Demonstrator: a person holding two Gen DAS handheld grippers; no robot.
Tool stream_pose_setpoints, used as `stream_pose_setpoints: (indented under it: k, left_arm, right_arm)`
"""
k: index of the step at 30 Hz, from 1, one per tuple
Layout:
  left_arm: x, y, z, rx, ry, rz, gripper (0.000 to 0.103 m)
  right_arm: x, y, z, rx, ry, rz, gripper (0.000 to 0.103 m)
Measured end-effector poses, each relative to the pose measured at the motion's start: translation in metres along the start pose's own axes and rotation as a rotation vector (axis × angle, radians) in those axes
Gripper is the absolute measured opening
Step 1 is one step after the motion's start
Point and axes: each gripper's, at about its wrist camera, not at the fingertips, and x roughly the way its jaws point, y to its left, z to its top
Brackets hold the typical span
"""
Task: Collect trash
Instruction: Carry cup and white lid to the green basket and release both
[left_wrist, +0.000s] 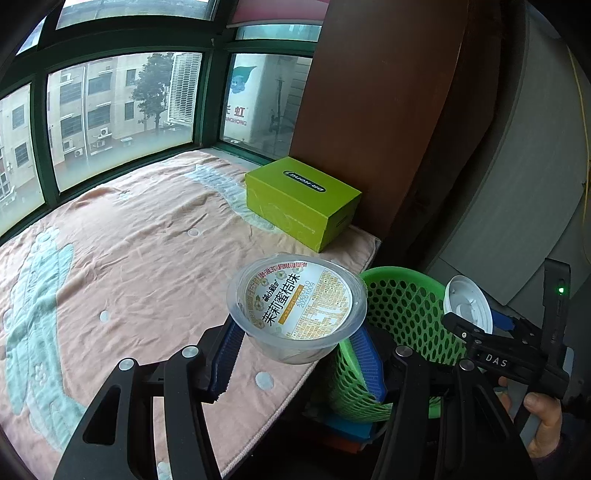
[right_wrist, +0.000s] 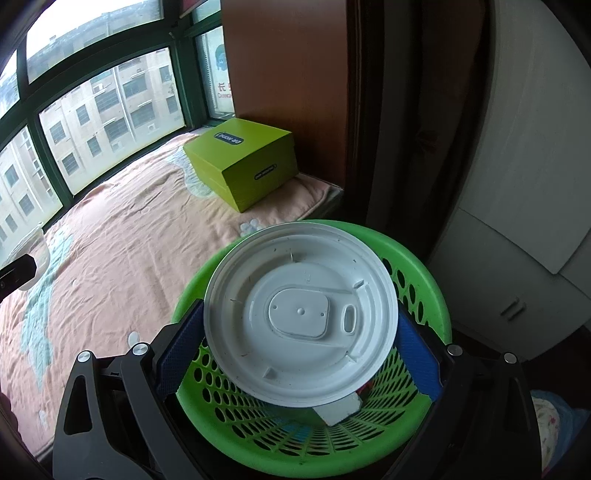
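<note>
the left gripper (left_wrist: 297, 345) holds a clear round plastic cup with a printed foil seal (left_wrist: 297, 308), its blue ribbed pads clamped on opposite sides of the cup's wall just under the rim. the cup hangs in the air over the near edge of the peach-pink patterned blanket (left_wrist: 129, 240), just beside the rim of the bright green perforated plastic basket (left_wrist: 406, 306). it looks light, thin-walled and smooth, so it would likely flex or slip under a hard squeeze; the stiffer band below the rim, where it is held, seems the safest place to take it. whether anything is inside cannot be told.

the right gripper (right_wrist: 301, 328) holds a white round plastic lid (right_wrist: 301, 314), pads pressed on its left and right edges, with the lid's flat face towards the camera. it hangs directly above the green basket's opening, where a pale scrap of paper (right_wrist: 338, 408) already lies at the bottom. the lid looks stiff, very light and a little slick (an edge-to-edge hold like this one suits it).

both grippers tilt downwards. in the left view the right gripper sits to the right over the basket, with the person's hand (left_wrist: 543, 417) wrapped around its handle. a lime green cardboard box (left_wrist: 303, 201) rests at the blanket's far corner, well apart.
</note>
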Motion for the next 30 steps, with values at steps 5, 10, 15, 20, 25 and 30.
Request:
stream_pose_setpoints:
  k: [5, 10, 15, 20, 25, 30]
  left_arm:
    - [0.003, -0.007, 0.002, 0.013, 0.002, -0.01, 0.055]
    - [0.006, -0.015, 0.004, 0.027, 0.005, -0.025, 0.055]
    - [0.008, -0.027, 0.005, 0.047, 0.009, -0.041, 0.055]
    - [0.012, -0.038, 0.005, 0.066, 0.015, -0.059, 0.055]
    - [0.016, -0.052, 0.005, 0.09, 0.027, -0.077, 0.055]
    - [0.022, -0.07, 0.007, 0.121, 0.041, -0.098, 0.055]
  right_arm:
    - [-0.001, -0.007, 0.0, 0.019, -0.005, -0.008, 0.095]
    - [-0.005, -0.013, -0.001, 0.036, -0.01, -0.008, 0.097]
    - [-0.013, -0.018, -0.002, 0.047, -0.024, -0.003, 0.097]
    - [-0.022, -0.022, -0.002, 0.053, -0.04, -0.012, 0.097]
    - [-0.033, -0.029, -0.002, 0.065, -0.062, -0.018, 0.097]
    - [-0.04, -0.036, -0.004, 0.079, -0.077, -0.025, 0.097]
